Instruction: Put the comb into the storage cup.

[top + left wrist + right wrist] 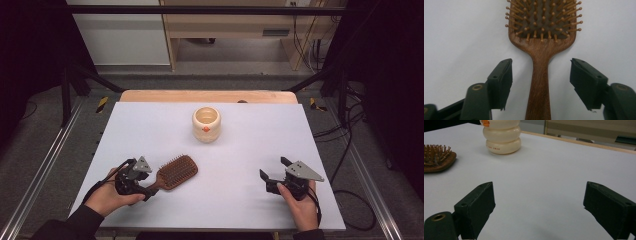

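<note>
White sheeting covered the desk (250,150) where we worked, with grey floor and pale wooden furniture beyond it. Nearest us, our left tool (541,72) straddled the narrow handle of the brown wooden paddle hairbrush (541,50), which lay flat, bristles up, at the near left of the desk. Its jaws stood partly open with a clear gap on each side of the handle, so nothing was gripped yet. Our right tool (539,202) hovered over bare sheet at the near right, jaws wide apart and empty.

We judged the main risk to be an off-centre close: the handle sat nearer one pad than the other, so the nearer pad could touch first and swing the brush sideways across the smooth sheet. A pinch so low on the tapered handle might also let the heavier bristled head droop or twist on lifting.

Farther back, near the middle of the desk, stood the cream ribbed ceramic cup with an orange mark (206,124). It was well apart from the brush, though a careless swing of the head could knock it over.
</note>
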{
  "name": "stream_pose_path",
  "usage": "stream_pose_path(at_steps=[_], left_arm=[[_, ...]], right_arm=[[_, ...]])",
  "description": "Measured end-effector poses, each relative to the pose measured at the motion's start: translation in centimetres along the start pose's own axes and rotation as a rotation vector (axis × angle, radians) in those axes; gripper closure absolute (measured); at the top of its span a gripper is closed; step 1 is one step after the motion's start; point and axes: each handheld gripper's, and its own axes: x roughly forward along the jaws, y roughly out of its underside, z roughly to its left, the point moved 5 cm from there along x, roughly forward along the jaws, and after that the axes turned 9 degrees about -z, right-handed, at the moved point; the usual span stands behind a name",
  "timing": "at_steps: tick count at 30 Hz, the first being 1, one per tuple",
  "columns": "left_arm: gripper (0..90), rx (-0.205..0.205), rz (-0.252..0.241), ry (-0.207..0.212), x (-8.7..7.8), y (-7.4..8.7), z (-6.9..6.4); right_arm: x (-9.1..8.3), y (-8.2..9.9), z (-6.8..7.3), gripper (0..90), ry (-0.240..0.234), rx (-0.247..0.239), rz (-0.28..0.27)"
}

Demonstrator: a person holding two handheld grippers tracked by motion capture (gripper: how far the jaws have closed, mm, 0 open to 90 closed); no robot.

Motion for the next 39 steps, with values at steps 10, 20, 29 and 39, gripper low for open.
stream_pose_path(at_steps=[10, 20, 29, 39], left_arm=[[52.1, 0.019, 0.088, 0.02, 1.0, -0.1, 0.0], [56.3, 0.042, 0.155, 0.04, 1.6, 0.0, 0.1], [59.8, 0.029, 0.17, 0.048, 2.0, 0.2, 0.4], [64.0, 0.052, 0.187, 0.048, 2.3, 0.0, 0.3]], right_arm=[[0.0, 0.2, 0.0, 10.2, 0.002, -0.008, 0.013], [0.0, 0.2, 0.0, 10.3, 0.001, -0.007, 0.015], [0.1, 0.3, 0.1, 10.2, -0.004, -0.008, 0.02], [0.1, 0.3, 0.1, 10.1, -0.008, -0.01, 0.024]])
